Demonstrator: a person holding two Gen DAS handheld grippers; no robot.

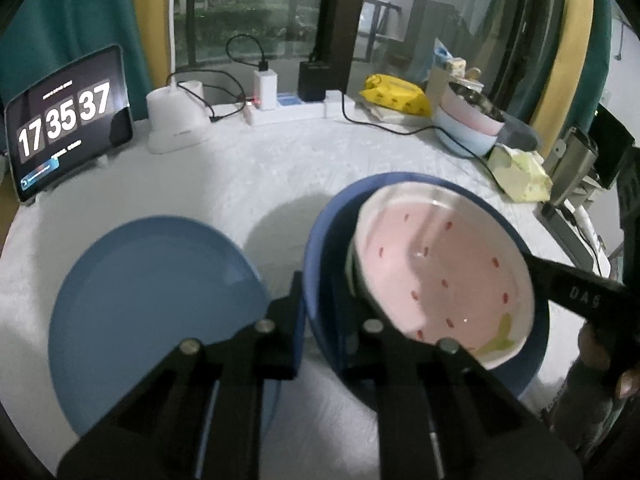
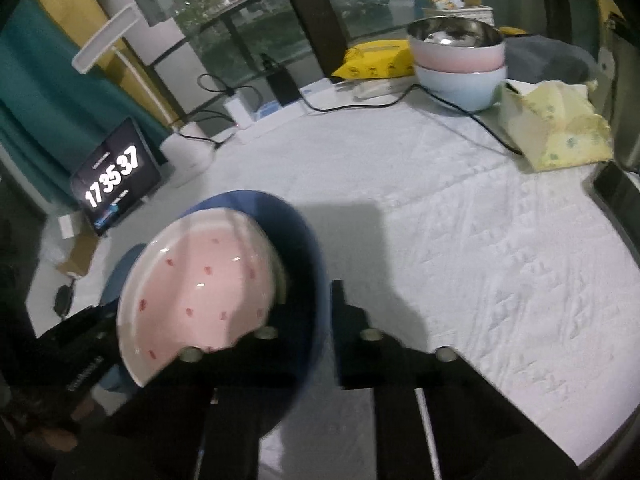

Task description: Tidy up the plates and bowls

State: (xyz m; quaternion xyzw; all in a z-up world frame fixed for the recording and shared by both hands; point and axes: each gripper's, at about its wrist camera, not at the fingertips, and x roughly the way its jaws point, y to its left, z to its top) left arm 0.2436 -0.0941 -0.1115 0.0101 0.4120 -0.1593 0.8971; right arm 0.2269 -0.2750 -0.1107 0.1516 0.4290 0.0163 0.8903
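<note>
A dark blue bowl (image 1: 320,248) holds a pink watermelon-pattern bowl (image 1: 448,272) that sits tilted inside it. Both are lifted above the white table, with a shadow beneath. My left gripper (image 1: 320,312) is shut on the blue bowl's near rim. My right gripper (image 2: 308,320) is shut on the same blue bowl (image 2: 296,240) at its opposite rim, with the pink bowl (image 2: 200,280) beside its left finger. A light blue plate (image 1: 152,312) lies flat on the table to the left of the left gripper.
A stack of a pink bowl over a pale blue bowl with a steel inside (image 2: 460,60) stands at the back right. A tissue pack (image 2: 556,128), a yellow packet (image 2: 376,60), cables, chargers and a tablet clock (image 1: 68,120) line the table's far edge.
</note>
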